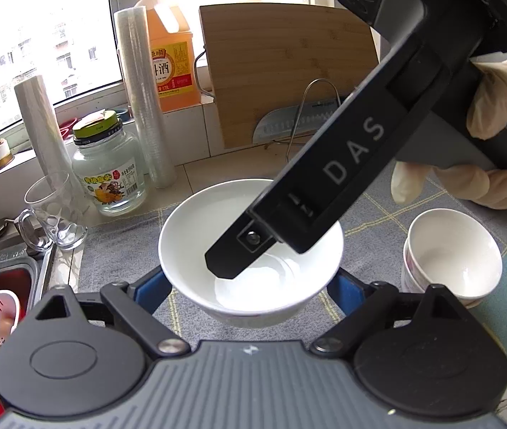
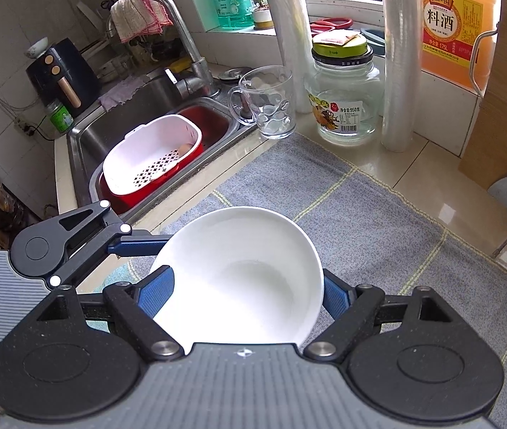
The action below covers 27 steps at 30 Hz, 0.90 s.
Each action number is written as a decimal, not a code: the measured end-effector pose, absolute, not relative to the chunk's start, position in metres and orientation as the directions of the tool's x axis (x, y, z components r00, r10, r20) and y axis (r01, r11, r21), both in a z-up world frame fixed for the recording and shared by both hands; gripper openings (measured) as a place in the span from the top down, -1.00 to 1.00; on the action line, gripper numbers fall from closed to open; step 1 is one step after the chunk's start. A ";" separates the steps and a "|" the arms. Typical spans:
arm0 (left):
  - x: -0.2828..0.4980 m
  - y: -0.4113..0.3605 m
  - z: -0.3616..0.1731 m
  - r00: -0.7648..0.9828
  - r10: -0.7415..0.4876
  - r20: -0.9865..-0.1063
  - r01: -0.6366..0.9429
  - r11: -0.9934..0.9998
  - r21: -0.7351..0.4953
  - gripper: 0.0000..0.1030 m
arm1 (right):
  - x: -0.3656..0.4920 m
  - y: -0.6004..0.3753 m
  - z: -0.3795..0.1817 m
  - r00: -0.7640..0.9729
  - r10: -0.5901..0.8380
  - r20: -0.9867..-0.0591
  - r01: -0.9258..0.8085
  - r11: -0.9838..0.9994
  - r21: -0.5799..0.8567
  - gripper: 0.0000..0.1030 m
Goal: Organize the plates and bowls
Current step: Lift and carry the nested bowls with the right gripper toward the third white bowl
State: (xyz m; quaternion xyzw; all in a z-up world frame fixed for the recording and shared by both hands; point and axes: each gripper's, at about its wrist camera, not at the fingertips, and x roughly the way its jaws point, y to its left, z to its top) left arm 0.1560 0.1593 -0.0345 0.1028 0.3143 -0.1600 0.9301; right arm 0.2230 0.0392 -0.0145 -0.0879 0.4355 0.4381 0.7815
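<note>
- I am gripping a white bowl (image 1: 239, 250) in my left hand-held gripper (image 1: 249, 287); its blue pads are pressing the bowl's outer wall from both sides, low and close to the camera, with the jaws standing wide.
- My right hand-held gripper (image 2: 249, 295) is clasping a bowl of its own (image 2: 239, 275), blue pads on its two flanks; that bowl is tilting, mouth toward the camera.
- In the left wrist view the right tool's black body is reaching down over my left bowl, one finger (image 1: 232, 257) dipping inside its rim.
- I judge the coming move to be nesting one bowl in the other, so the right bowl is lying above and slightly right of the left one, and the right hand is the nearer to finish it.
- A small stack of bowls (image 1: 450, 254) is standing on the grey mat (image 2: 378, 221), just right of my left bowl.
- Farther off on the counter (image 2: 414, 164) are a glass mug (image 2: 271, 103) and a jar (image 2: 342, 100).
</note>
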 end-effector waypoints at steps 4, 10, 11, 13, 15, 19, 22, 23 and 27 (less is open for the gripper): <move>0.147 0.152 -0.032 0.747 -0.250 -0.616 0.383 0.919 0.091 -0.79 | 0.211 0.029 -0.014 0.248 0.607 -0.755 -0.750 0.614 0.246 -0.74; 0.134 0.139 -0.030 0.742 -0.279 -0.610 0.420 0.902 0.097 -0.79 | 0.193 0.011 -0.010 0.274 0.603 -0.750 -0.730 0.637 0.246 -0.74; 0.132 0.137 -0.029 0.740 -0.284 -0.609 0.425 0.900 0.097 -0.79 | 0.190 0.008 -0.010 0.279 0.601 -0.749 -0.727 0.642 0.243 -0.74; 0.129 0.131 -0.028 0.736 -0.298 -0.607 0.441 0.892 0.097 -0.79 | 0.184 0.002 -0.009 0.292 0.596 -0.748 -0.719 0.653 0.239 -0.74; 0.127 0.125 -0.027 0.733 -0.312 -0.605 0.457 0.884 0.098 -0.79 | 0.178 -0.006 -0.007 0.306 0.590 -0.747 -0.710 0.665 0.233 -0.74; 0.122 0.112 -0.027 0.721 -0.344 -0.601 0.493 0.865 0.097 -0.79 | 0.169 -0.023 -0.005 0.332 0.581 -0.743 -0.686 0.689 0.232 -0.74; 0.120 0.100 -0.026 0.710 -0.373 -0.598 0.527 0.844 0.098 -0.79 | 0.162 -0.038 -0.004 0.356 0.569 -0.741 -0.664 0.712 0.228 -0.74; 0.119 0.097 -0.026 0.706 -0.381 -0.597 0.536 0.839 0.098 -0.79 | 0.159 -0.043 -0.003 0.364 0.564 -0.741 -0.655 0.721 0.227 -0.74; 0.118 0.082 -0.026 0.688 -0.418 -0.594 0.575 0.813 0.094 -0.79 | 0.151 -0.064 -0.003 0.395 0.545 -0.739 -0.620 0.752 0.223 -0.74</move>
